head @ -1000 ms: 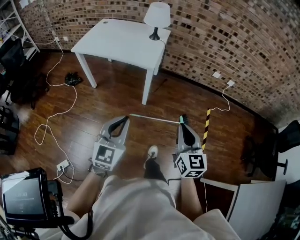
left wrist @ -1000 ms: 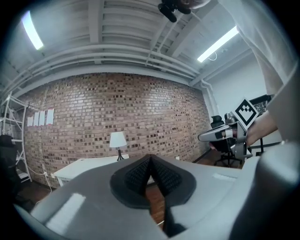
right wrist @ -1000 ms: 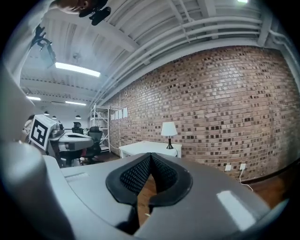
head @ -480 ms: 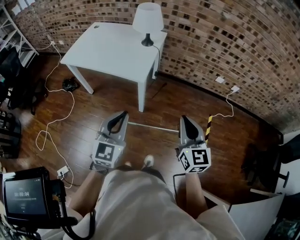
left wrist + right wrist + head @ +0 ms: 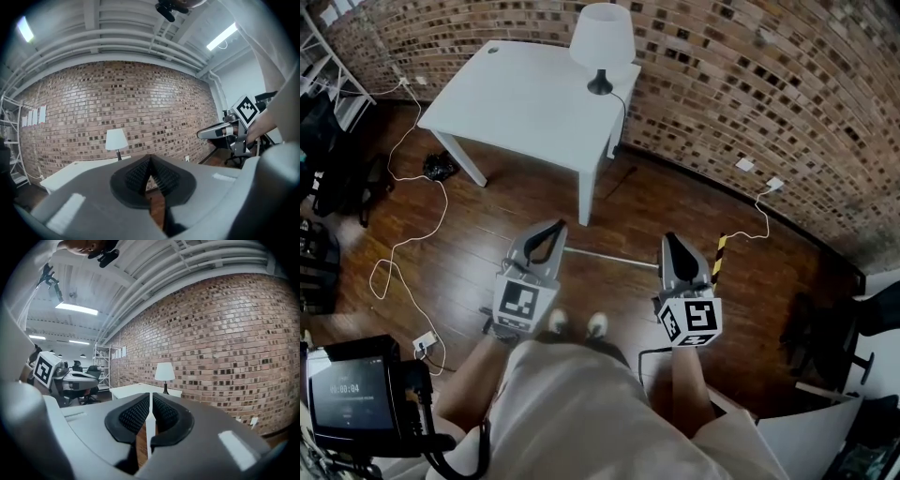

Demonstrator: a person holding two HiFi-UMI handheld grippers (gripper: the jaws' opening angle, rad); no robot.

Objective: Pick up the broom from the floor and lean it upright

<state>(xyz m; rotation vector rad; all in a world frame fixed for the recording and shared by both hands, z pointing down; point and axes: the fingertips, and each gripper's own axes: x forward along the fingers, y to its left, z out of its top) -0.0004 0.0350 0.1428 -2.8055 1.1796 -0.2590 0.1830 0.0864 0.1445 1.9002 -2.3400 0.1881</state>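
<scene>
The broom's thin pale handle (image 5: 609, 258) lies crosswise on the wooden floor, just ahead of my shoes. In the head view it spans the gap between the two grippers, and the right gripper hides its right end. I cannot see the broom's head. My left gripper (image 5: 553, 228) (image 5: 150, 159) is held level above the floor, shut and empty, its pads meeting at the tips. My right gripper (image 5: 671, 242) (image 5: 151, 398) is also level. Its jaws are opening to a narrow slit with nothing held. A white strip, seemingly the table's leg beyond, shows through the slit.
A white table (image 5: 525, 94) with a lamp (image 5: 602, 37) stands ahead against the brick wall (image 5: 750, 84). A yellow-black striped strip (image 5: 718, 255) lies on the floor beside the right gripper. White cables (image 5: 403, 253) trail at the left, and a dark chair (image 5: 825, 323) stands at the right.
The person has stepped toward the table and wall, carrying both grippers along. The handle now lies closer under the gripper tips. Both shoes stand side by side.
</scene>
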